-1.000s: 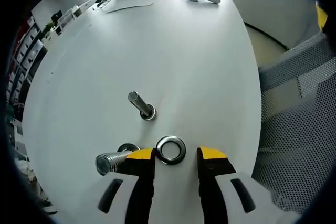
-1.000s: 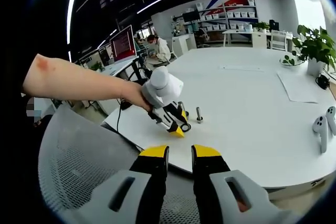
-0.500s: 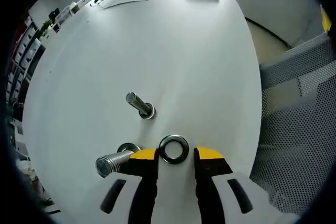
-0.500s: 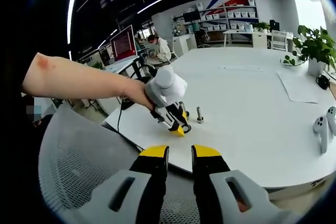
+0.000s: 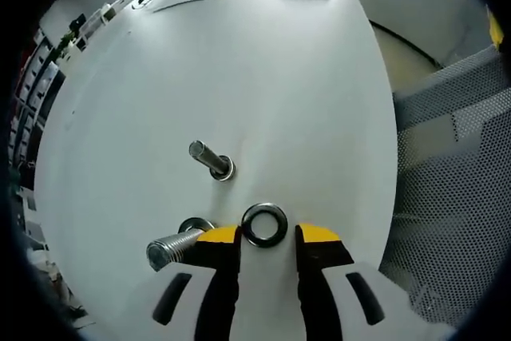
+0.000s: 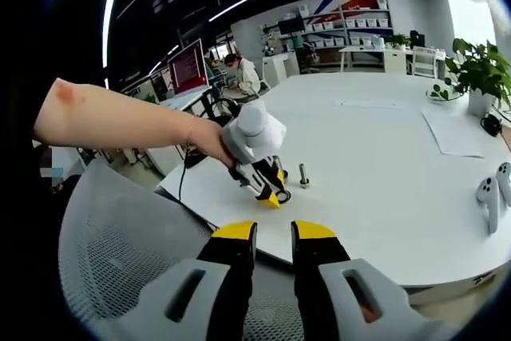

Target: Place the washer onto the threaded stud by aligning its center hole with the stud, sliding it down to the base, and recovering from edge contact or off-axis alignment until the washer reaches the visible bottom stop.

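The washer (image 5: pixel 264 224) lies flat on the white tabletop (image 5: pixel 263 77), near the tabletop's edge closest to the person, right at the yellow tips of the left claw (image 5: pixel 267 235). That claw's jaws stand apart, one on each side of the washer's near rim; whether they touch it I cannot tell. Just past the washer, toward the tabletop's middle, a threaded stud (image 5: pixel 211 160) stands on its base, bare of any washer. A second stud (image 5: pixel 172 247), thicker, rises beside the left jaw, with another washer (image 5: pixel 194 225) at its foot.

In the right gripper view the left claw (image 6: pixel 275 198) is held by a hand (image 6: pixel 209 143) and tipped down onto the tabletop's near edge, beside the stud (image 6: pixel 303 175). The right claw (image 6: pixel 274 231) hovers off the tabletop over a mesh chair (image 6: pixel 112 253), its jaws slightly apart and empty. A game controller (image 6: pixel 493 192) lies near the tabletop's right edge, papers (image 6: pixel 463 132) and a potted plant (image 6: pixel 475 69) further along it.
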`<state>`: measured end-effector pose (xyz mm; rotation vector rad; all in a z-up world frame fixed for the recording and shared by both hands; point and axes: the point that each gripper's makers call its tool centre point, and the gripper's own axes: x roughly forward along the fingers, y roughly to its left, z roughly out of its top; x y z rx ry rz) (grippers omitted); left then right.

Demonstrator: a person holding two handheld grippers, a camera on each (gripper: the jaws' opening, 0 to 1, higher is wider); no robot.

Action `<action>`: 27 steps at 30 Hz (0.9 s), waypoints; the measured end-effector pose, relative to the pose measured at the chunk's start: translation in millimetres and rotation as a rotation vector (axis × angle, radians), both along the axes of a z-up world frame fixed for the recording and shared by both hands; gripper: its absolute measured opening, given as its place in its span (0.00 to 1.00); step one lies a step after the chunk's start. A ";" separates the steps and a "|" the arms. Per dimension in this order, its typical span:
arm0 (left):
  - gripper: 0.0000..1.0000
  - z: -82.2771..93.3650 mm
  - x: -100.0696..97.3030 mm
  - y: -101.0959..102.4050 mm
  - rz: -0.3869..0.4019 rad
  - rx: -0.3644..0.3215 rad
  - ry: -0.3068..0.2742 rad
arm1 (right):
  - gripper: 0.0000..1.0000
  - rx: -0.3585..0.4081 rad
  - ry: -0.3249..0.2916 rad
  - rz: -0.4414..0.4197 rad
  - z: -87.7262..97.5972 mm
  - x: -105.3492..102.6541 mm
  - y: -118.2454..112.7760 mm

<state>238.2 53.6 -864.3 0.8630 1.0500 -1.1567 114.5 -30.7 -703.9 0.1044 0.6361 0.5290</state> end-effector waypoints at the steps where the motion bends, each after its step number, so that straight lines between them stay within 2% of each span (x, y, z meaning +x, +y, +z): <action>1: 0.26 0.0 -0.1 0.5 -0.001 0.001 0.000 | 0.20 0.000 0.000 0.000 0.0 0.0 0.0; 27: 0.26 1.5 -3.2 9.7 0.028 -0.052 -0.035 | 0.20 0.002 -0.006 -0.001 0.6 0.7 0.2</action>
